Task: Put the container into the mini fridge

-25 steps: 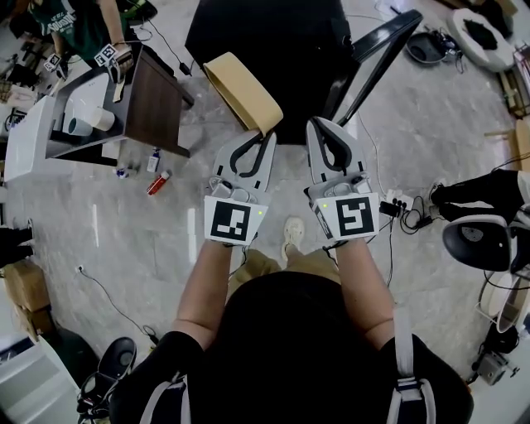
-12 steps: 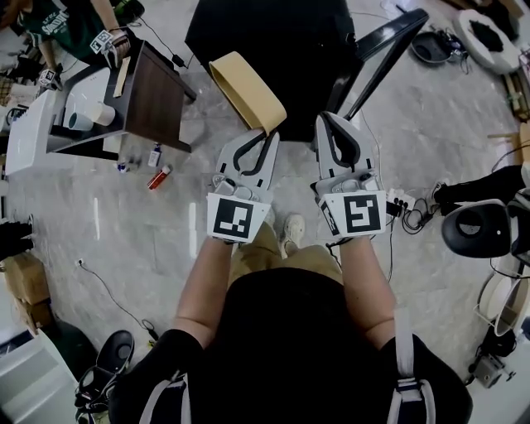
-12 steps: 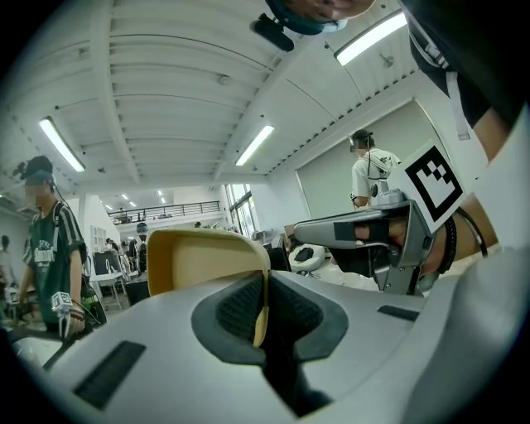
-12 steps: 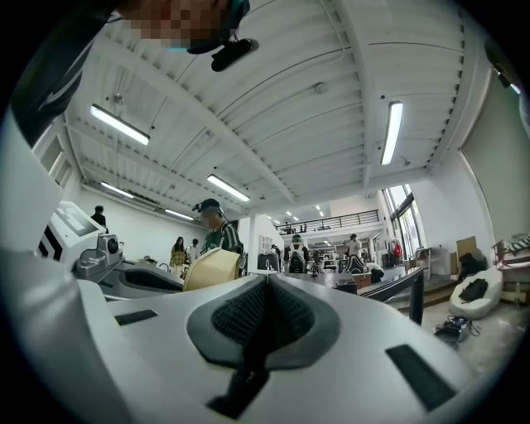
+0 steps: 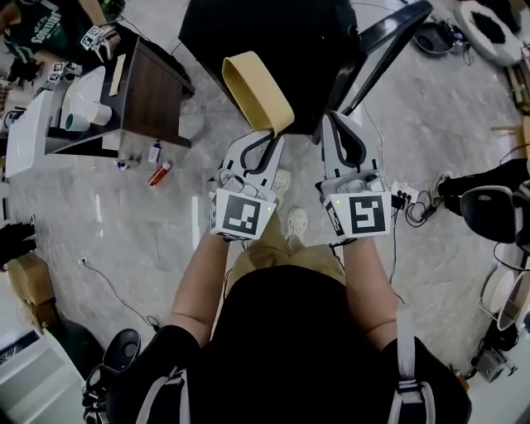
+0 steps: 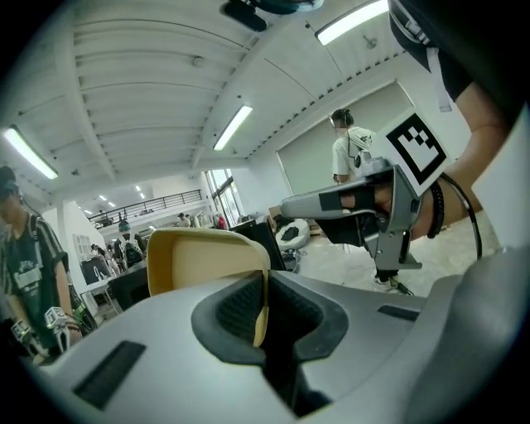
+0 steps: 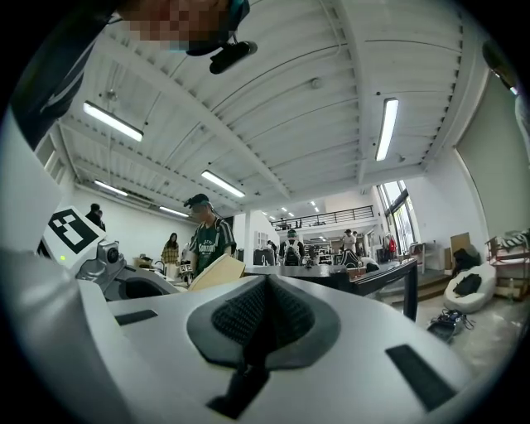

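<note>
Left gripper (image 5: 266, 137) clamped on tan container (image 5: 256, 89) wall, container projecting ahead of tips; right gripper (image 5: 335, 121) closed, empty, beside.

I'd call this a big open robotics lab hall, definitely not a home. There's a white ribbed ceiling (image 7: 331, 99) with strip lights (image 7: 386, 128) and a mezzanine railing (image 7: 331, 217) at the far end. Cables and a power strip (image 5: 403, 196) lie loose on the polished stone floor (image 5: 124, 232). Far left, another person (image 5: 41, 25) works at a desk (image 5: 157, 95) with marker-tagged gear.

Container (image 5: 257, 89) in left tool (image 5: 267, 139) (right tool (image 5: 334, 122) beside), seemingly before mini fridge (image 5: 273, 41).
</note>
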A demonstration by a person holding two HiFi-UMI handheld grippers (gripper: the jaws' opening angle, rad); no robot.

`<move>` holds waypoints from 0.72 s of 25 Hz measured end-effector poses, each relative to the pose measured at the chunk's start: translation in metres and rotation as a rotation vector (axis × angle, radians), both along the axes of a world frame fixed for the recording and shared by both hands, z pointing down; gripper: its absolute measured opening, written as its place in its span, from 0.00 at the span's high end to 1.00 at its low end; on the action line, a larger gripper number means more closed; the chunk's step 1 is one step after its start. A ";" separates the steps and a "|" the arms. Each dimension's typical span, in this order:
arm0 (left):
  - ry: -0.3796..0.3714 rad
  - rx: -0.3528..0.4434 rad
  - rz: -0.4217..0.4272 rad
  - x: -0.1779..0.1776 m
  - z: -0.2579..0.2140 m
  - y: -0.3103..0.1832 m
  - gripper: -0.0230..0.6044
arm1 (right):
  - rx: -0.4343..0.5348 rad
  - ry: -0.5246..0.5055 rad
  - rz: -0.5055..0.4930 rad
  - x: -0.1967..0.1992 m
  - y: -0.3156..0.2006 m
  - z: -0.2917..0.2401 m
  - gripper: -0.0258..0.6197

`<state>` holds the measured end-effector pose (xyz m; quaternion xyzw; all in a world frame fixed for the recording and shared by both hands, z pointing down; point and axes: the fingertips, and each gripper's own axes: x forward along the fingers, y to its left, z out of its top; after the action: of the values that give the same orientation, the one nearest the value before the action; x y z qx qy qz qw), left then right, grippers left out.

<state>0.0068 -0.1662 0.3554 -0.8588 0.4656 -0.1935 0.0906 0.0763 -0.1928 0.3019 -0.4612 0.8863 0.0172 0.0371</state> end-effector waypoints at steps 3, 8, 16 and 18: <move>-0.076 -0.059 0.034 -0.004 0.024 -0.002 0.91 | -0.019 -0.003 0.007 -0.002 -0.006 0.008 0.90; -0.203 -0.132 0.083 -0.012 0.060 -0.012 0.91 | -0.045 0.017 0.009 -0.007 -0.017 0.024 0.90; -0.355 -0.211 0.169 -0.018 0.101 -0.039 0.91 | -0.073 0.019 0.013 -0.013 -0.034 0.039 0.90; -0.385 -0.231 0.185 -0.023 0.109 -0.049 0.91 | -0.078 0.022 0.014 -0.017 -0.042 0.041 0.90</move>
<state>-0.0163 -0.2152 0.4646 -0.8498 0.3339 -0.3964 0.0962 0.0589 -0.2346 0.3434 -0.4685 0.8833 -0.0120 0.0093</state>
